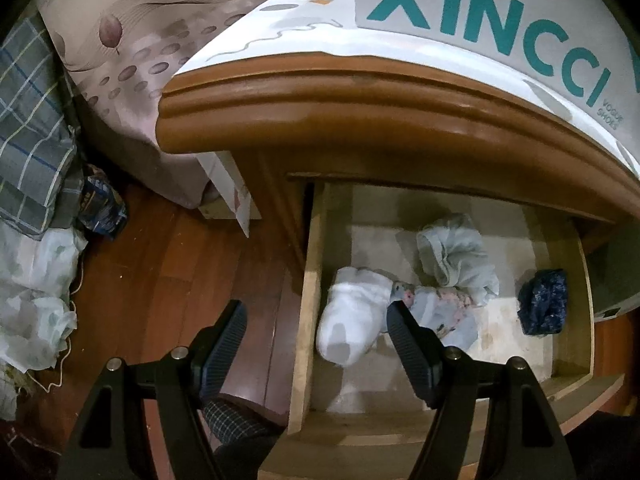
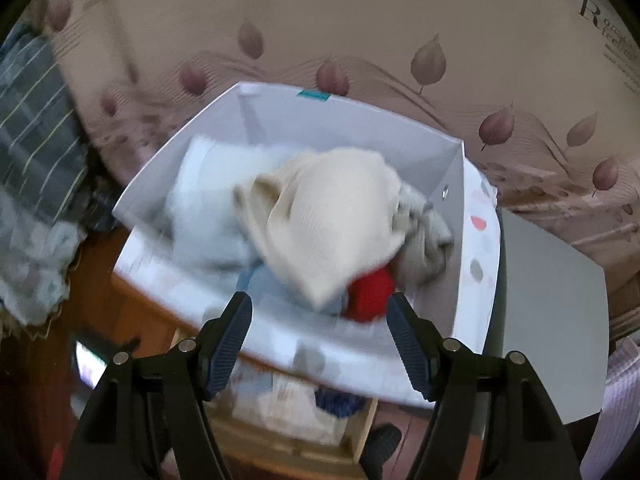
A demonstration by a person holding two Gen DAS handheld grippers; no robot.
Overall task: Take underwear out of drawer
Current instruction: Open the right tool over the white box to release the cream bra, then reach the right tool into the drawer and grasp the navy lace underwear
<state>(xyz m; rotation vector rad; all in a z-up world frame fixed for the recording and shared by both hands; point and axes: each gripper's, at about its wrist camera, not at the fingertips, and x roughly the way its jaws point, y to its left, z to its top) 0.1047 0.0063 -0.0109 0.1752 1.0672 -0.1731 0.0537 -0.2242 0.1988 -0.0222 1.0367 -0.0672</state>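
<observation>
We see the left gripper [image 1: 316,326] agape over the drawer [image 1: 306,300]; the right gripper [image 2: 320,320], empty, parted, faces a motion-blurred box [image 2: 478,280].

The open drawer [image 1: 448,412] sticks out from under the nightstand [image 1: 360,120], with a sock [image 1: 352,320] at its left, bundled underwear [image 1: 452,280] in the middle and another bundle [image 1: 544,304] at the right. A box [image 2: 476,272] sits on the nightstand top above the drawer, holding a heap of clothes [image 2: 336,216]. The bed [image 1: 132,60] lies left of and behind the nightstand.
</observation>
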